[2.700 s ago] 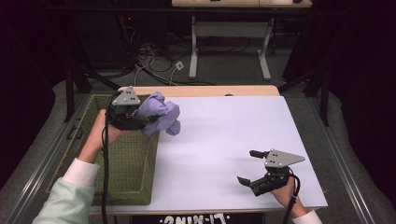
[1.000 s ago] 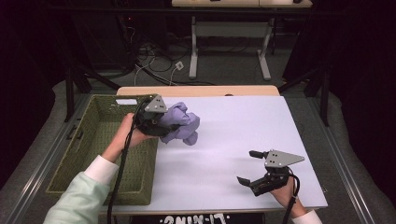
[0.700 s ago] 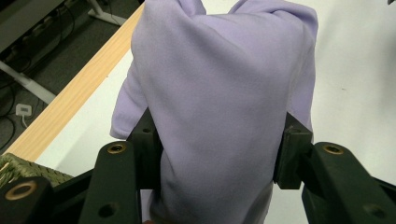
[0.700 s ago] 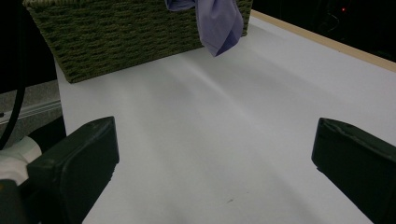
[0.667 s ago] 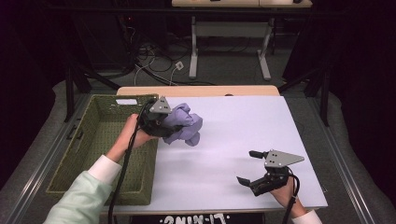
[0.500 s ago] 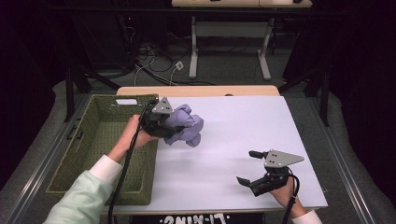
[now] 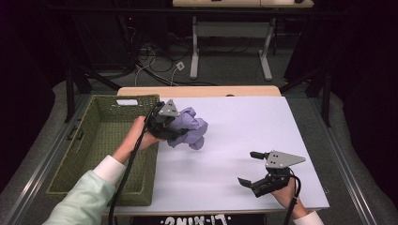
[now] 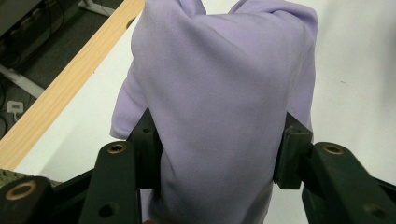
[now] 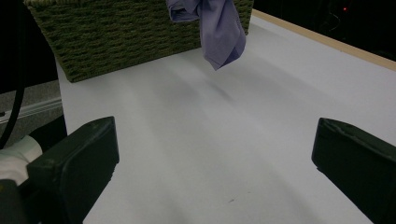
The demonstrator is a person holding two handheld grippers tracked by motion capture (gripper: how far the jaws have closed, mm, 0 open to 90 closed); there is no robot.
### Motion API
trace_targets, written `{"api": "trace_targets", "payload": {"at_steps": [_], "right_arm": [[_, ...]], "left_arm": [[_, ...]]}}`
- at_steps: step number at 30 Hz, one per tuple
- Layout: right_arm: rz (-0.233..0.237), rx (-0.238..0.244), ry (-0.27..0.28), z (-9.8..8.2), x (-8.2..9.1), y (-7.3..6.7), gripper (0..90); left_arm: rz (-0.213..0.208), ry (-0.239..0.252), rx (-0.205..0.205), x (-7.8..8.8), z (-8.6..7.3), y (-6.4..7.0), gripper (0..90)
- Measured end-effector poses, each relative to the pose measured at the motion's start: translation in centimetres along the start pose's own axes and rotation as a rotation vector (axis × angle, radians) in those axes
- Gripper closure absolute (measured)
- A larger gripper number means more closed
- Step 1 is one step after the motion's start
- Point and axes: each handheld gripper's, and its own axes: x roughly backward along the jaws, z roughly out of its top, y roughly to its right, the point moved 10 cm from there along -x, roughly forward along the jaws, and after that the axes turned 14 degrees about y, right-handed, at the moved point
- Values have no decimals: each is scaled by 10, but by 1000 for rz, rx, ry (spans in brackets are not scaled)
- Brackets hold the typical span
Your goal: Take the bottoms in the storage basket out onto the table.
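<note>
A bunched lilac cloth hangs above the left part of the white table, clear of its surface. My left gripper is shut on it, just right of the green woven basket. In the left gripper view the cloth is squeezed between both black jaws and hides the fingertips. My right gripper rests near the table's front right corner, open and holding nothing. From the right gripper view the cloth dangles in front of the basket, far off.
The basket stands off the table's left edge, with a white tag on its far rim. A wooden strip runs along the table's far edge. Desk legs and cables lie on the floor beyond.
My left gripper has carried the cloth from above the basket's far right corner rightward over the table, with little movement in the last second. The right gripper has stayed put.
</note>
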Motion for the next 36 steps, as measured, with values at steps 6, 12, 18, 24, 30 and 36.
{"api": "trace_targets", "payload": {"at_steps": [6,12,18,24,30,36], "right_arm": [[1,1,-5,-1,0,0,4],[1,-3,-8,-1,0,0,4],[2,-1,-7,-1,-1,0,4],[3,1,-6,-1,-1,0,3],[5,0,-10,-2,-1,-1,4],[6,-1,-10,-2,-1,-1,4]], "left_arm": [[-6,-8,-5,-5,0,1,481],[-24,-25,-14,-12,-1,6,481],[-34,-30,-14,-18,-2,9,481],[-42,-31,-9,-22,-2,13,481],[-43,-32,-13,-25,-5,14,481],[-51,-31,-3,-30,-7,15,481]]}}
